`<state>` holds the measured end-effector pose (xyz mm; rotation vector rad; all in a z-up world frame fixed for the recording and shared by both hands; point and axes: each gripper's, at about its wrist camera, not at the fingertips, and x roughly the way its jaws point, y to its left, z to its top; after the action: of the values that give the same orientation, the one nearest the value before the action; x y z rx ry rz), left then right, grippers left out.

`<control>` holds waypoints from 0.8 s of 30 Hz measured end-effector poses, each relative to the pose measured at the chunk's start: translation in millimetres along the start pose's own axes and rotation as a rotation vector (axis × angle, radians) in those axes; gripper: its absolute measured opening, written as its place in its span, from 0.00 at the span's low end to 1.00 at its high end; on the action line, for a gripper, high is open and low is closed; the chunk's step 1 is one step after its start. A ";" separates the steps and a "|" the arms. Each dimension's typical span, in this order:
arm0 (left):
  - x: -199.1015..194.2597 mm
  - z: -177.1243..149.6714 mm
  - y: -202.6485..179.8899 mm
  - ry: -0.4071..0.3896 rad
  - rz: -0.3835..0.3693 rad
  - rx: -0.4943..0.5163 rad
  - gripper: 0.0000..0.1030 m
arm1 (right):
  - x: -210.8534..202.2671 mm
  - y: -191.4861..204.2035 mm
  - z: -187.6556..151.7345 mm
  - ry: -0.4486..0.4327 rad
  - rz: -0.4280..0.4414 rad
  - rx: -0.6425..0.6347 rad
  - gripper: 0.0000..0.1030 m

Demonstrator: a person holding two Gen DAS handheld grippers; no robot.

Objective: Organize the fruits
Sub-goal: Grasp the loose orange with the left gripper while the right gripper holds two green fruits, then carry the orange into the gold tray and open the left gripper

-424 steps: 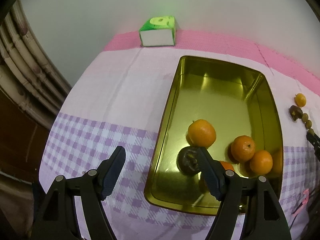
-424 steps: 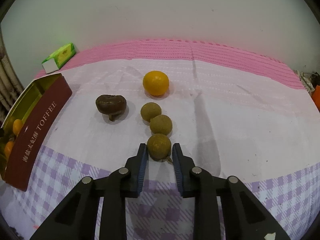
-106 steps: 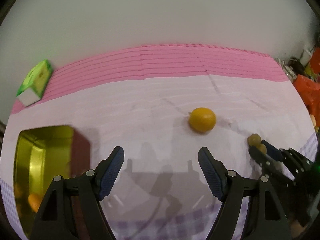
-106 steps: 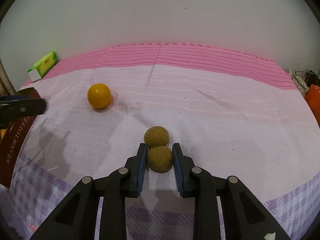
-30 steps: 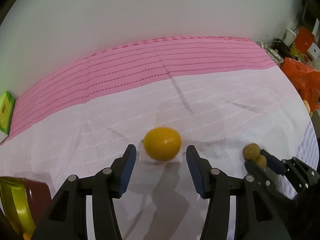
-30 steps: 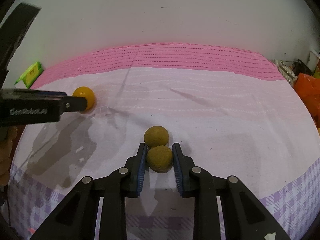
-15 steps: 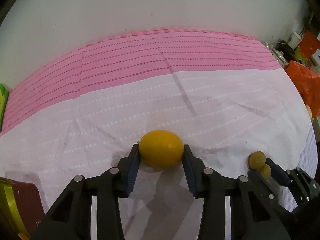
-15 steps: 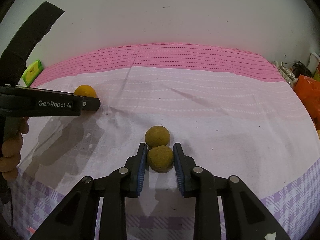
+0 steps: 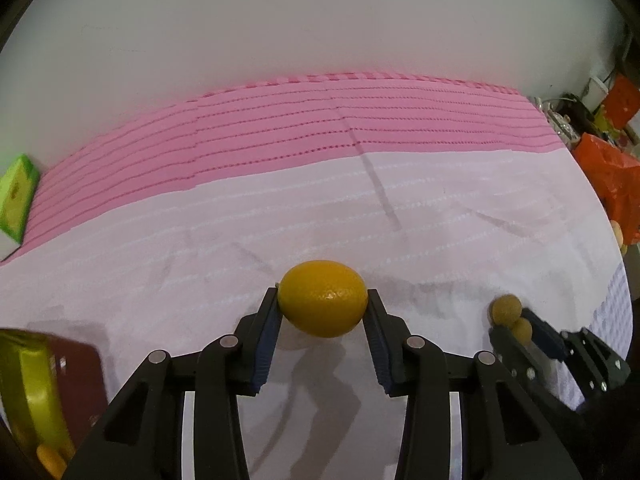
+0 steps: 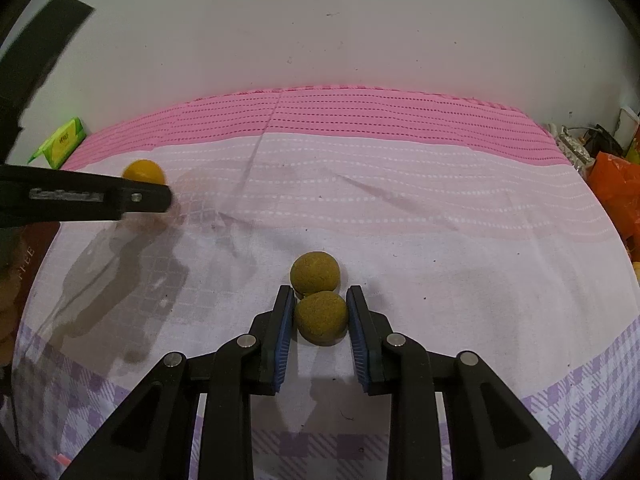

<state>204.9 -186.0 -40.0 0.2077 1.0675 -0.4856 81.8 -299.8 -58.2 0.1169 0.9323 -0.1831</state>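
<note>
The left gripper (image 9: 323, 306) is now closed on the orange fruit (image 9: 323, 298), both blue pads pressed to its sides; a second ago the jaws stood apart with the fruit lying loose between them on the tablecloth (image 9: 440, 216). A shadow lies under the fruit, so it looks slightly off the cloth (hard to be sure). The right gripper (image 10: 320, 312) has not changed: it stays clamped on the nearer brown fruit (image 10: 321, 316), which touches the second brown fruit (image 10: 315, 273) just beyond it. To the far left, the gold tin (image 9: 28, 380) with its dark red side has come to the edge of the left view, an orange inside it. Farther back lie the pink mat (image 9: 320, 120), a green box (image 10: 60, 142) at its left end, and an orange bag (image 9: 608, 176) at the right.
</note>
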 end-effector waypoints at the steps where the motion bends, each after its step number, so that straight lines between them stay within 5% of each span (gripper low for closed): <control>1: -4.1 -1.8 0.9 0.001 0.005 -0.002 0.41 | 0.1 0.3 0.0 0.000 -0.001 -0.001 0.25; 13: -78.6 -26.6 23.9 -0.041 0.051 -0.024 0.41 | 0.3 -0.3 0.8 0.001 -0.003 -0.003 0.25; 24: -130.3 -80.3 117.0 -0.042 0.167 -0.112 0.41 | 0.0 2.9 1.0 0.001 -0.018 -0.015 0.25</control>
<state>146.6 -15.5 28.2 0.1848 1.0231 -0.2780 83.2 -297.1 -57.6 0.0943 0.9354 -0.1929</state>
